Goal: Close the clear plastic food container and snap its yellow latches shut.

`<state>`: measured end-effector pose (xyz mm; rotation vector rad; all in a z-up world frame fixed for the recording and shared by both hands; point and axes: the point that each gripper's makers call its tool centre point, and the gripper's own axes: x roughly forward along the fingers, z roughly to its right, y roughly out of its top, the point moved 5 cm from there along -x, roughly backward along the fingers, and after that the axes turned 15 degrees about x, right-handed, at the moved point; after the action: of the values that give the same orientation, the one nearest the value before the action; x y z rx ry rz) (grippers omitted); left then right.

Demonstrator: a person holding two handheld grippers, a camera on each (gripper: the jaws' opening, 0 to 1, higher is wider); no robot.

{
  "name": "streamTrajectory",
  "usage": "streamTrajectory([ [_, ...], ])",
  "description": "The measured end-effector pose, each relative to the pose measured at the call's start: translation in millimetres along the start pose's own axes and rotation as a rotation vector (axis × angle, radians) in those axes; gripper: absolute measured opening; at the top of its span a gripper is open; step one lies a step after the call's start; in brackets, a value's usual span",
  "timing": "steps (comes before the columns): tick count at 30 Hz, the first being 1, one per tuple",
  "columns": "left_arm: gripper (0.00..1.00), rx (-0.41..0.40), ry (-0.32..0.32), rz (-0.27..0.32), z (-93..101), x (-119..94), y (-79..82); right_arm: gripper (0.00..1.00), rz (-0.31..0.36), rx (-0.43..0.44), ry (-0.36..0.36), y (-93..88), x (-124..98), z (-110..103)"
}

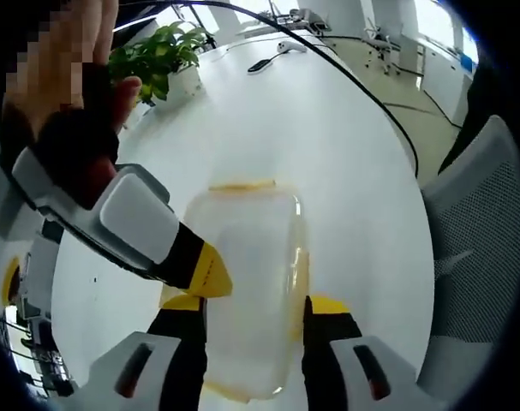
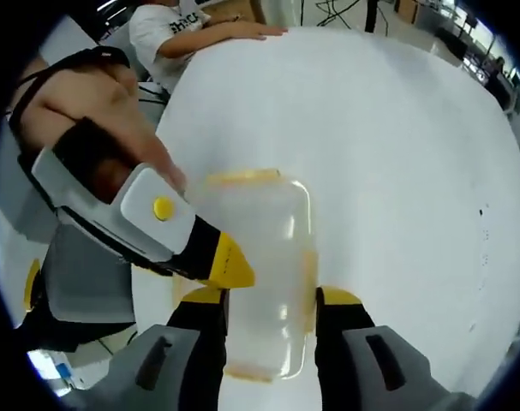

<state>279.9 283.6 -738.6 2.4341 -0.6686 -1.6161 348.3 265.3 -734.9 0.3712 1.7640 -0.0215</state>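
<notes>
The left tool (image 1: 255,306) stands with its two yellow-tipped jaws spread, one on each long side of the clear plastic food container (image 1: 247,282); whether the tips press the walls cannot be told, but they lie right against them. The right tool (image 2: 268,301) straddles the same container (image 2: 260,274) in like manner, jaws apart on either long side. In each view the other tool comes in from the left: in the left gripper view its grey-and-white body ends in a yellow tip at the container's near left edge, with a person's gloved hand (image 1: 67,111) behind it.

The white round bench (image 1: 328,145) carries everything. The container lies near the middle of it, lid on top, with a yellow latch (image 1: 242,184) showing at its far end and yellow edging along its right side. Whether the latches are snapped down cannot be told.

A grey mesh chair (image 1: 482,257) stands at the right of the bench. A potted green plant (image 1: 157,60) sits at the bench's far left, and a dark cable (image 1: 362,90) runs across the far part. In the right gripper view a person in a white shirt (image 2: 178,30) leans an arm on the far edge.
</notes>
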Motion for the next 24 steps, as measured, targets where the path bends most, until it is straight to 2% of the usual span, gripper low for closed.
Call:
streamTrajectory([
  [2,0.38,-0.049,-0.021,0.021,-1.8,-1,0.0,0.37,0.022,-0.04,-0.006,0.2,-1,-2],
  [4,0.38,-0.16,-0.06,0.041,-2.7,-3,2.3,0.37,0.019,-0.05,0.002,-0.3,-1,-4],
  [5,0.39,-0.187,-0.068,0.044,-3.7,-3,2.3,0.37,0.019,-0.052,0.001,0.1,0,-5],
  [10,0.4,-0.092,-0.071,0.03,-1.8,-2,2.8,0.37,0.064,-0.065,-0.021,-3.5,-2,-6],
  [14,0.53,-0.053,-0.146,0.046,3.8,-5,5.5,0.37,0.104,-0.072,-0.043,-5.9,-4,-8],
  [17,0.51,-0.057,-0.164,0.067,-0.6,-8,2.9,0.37,0.136,-0.057,-0.051,-8.1,-5,-10],
  [20,0.53,-0.122,-0.213,0.099,-0.2,-11,5.7,0.37,0.157,-0.047,-0.06,-9.2,-6,-12],
  [21,0.54,-0.115,-0.228,0.103,0.6,-12,4.9,0.37,0.163,-0.044,-0.07,-8.9,-7,-11],
  [24,0.53,-0.072,-0.214,0.099,-3.2,-16,-1.3,0.38,0.192,-0.028,-0.113,-10.3,-8,-13],
])
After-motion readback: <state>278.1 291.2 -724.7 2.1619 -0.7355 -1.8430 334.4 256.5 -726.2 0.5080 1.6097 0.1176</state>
